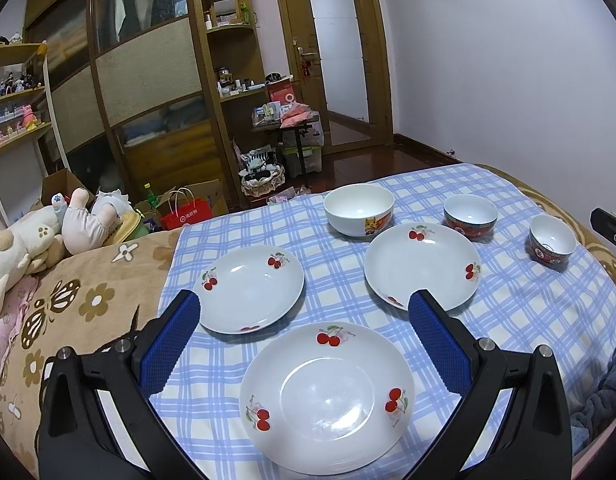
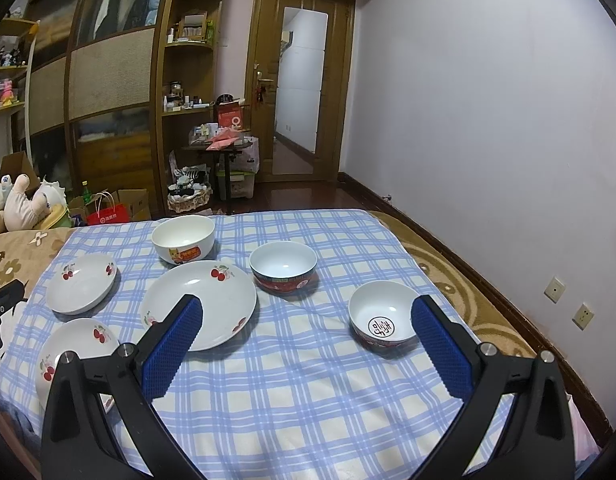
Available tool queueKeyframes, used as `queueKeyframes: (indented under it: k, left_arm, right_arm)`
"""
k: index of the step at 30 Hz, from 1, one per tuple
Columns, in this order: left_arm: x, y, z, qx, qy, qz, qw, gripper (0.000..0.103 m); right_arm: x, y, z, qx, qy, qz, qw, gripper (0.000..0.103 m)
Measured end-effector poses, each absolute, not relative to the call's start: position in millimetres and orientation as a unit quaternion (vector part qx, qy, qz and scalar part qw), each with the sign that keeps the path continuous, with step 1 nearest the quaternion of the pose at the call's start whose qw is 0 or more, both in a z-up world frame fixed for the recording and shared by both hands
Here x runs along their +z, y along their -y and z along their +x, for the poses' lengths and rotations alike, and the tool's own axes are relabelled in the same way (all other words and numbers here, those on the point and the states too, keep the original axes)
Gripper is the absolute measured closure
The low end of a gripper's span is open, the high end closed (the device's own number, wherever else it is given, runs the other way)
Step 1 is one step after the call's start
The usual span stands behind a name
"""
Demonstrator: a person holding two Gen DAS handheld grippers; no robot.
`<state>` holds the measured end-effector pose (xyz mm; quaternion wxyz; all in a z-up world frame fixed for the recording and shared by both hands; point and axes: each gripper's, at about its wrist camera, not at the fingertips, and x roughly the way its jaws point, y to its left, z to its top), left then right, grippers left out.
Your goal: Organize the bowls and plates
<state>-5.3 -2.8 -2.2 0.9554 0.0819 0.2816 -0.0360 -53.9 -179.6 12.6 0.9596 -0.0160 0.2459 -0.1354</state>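
- Nothing is stacked yet: three cherry-print plates and three bowls lie singly on the blue checked cloth (image 1: 508, 304) spread over the bed, so the task looks to be at its very start.
- Taking the largest cherry plate (image 1: 327, 398) as landmark: the left gripper (image 1: 304, 312) hovers over its far rim, jaws spread wide and empty.
- A second cherry plate (image 1: 250, 289) lies beyond it to the left, a third (image 1: 423, 266) beyond it to the right; none touch.
- The white cartoon bowl (image 1: 359, 209) sits behind the third plate, just beside its far rim.
- The larger red-patterned bowl (image 2: 283, 266) and the smaller red-patterned bowl (image 2: 384, 314) stand farther right, well apart.
- The right gripper (image 2: 307, 314) is also wide open and holds nothing; the smaller bowl lies just inside its right finger.
- Likely next: lower a gripper over one plate's rim, pinch it and lift it onto another. Thin glazed rims on soft bedding may slip or tip.
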Motion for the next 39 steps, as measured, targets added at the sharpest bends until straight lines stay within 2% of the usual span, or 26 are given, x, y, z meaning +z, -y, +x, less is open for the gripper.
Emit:
queueKeyframes:
  k: [39]
  left_arm:
    - [-4.7, 5.4, -7.0, -0.04, -0.284, 0.085, 0.954, 0.001]
  right_arm:
    - [11.1, 181.2, -53.8, -0.136, -0.248, -0.015, 0.959, 0.0]
